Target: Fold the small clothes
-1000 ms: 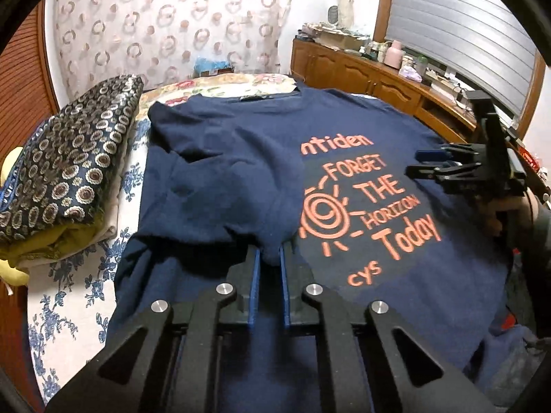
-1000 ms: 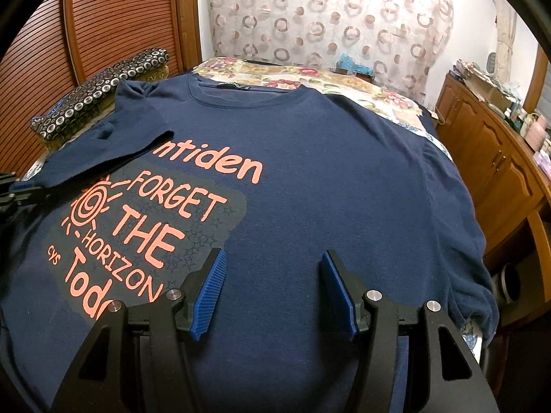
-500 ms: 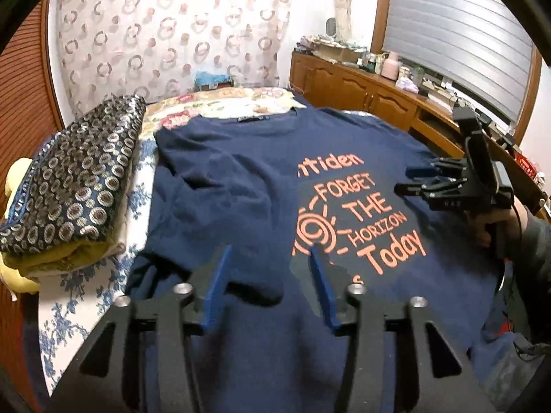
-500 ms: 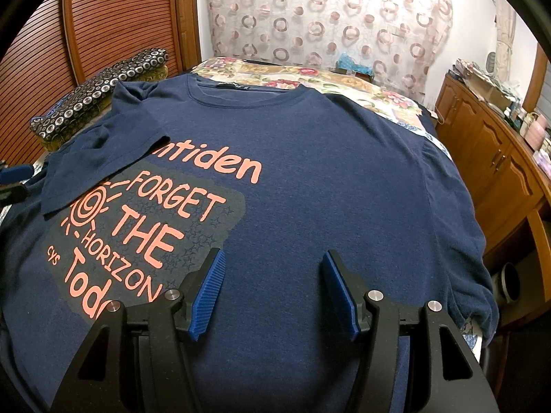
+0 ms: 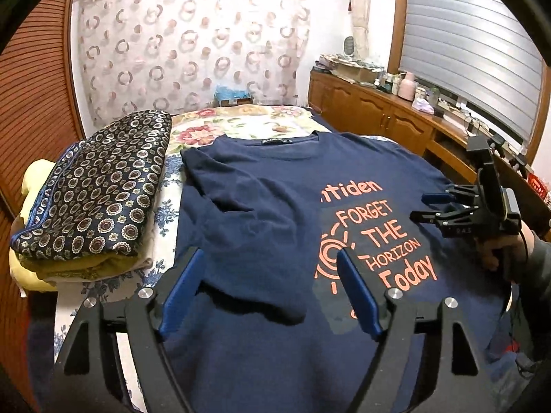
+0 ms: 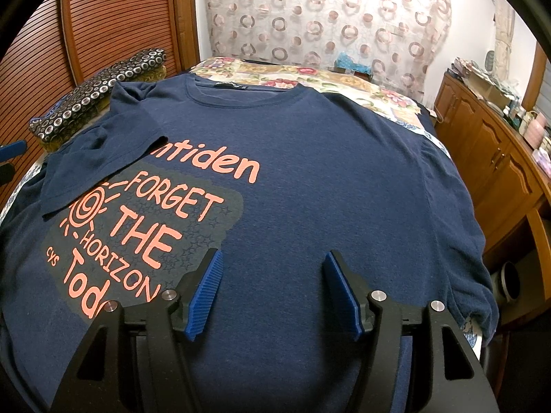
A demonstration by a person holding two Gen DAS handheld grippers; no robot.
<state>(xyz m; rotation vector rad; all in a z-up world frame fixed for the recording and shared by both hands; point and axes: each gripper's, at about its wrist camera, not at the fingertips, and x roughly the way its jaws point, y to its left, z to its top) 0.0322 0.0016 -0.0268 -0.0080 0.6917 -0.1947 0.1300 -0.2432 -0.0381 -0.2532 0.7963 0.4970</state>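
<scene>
The navy T-shirt (image 6: 310, 158) lies face up on the bed (image 5: 241, 124), its orange print readable from the near hem, its collar toward the far curtain (image 6: 327, 10). So its long axis runs from the person away toward the curtained wall, collar far and hem near. One fold looks done: the left sleeve (image 5: 241, 213) is turned inward across the chest, its edge covering the start of the top printed word. The right sleeve (image 6: 458, 206) is not yet folded and drapes over the bed's edge beside the wooden cabinets (image 6: 489, 158). By my reckoning the work is at an early stage, with that sleeve, probably both side panels and the lengthwise fold left. The left gripper (image 5: 272, 289) hovers above the folded sleeve, jaws spread wide and holding nothing. The right gripper (image 6: 272, 292) hangs over the lower middle of the shirt, jaws likewise spread and empty. A stack of folded patterned cloth (image 5: 100, 199) rests on the bed to the shirt's left.
</scene>
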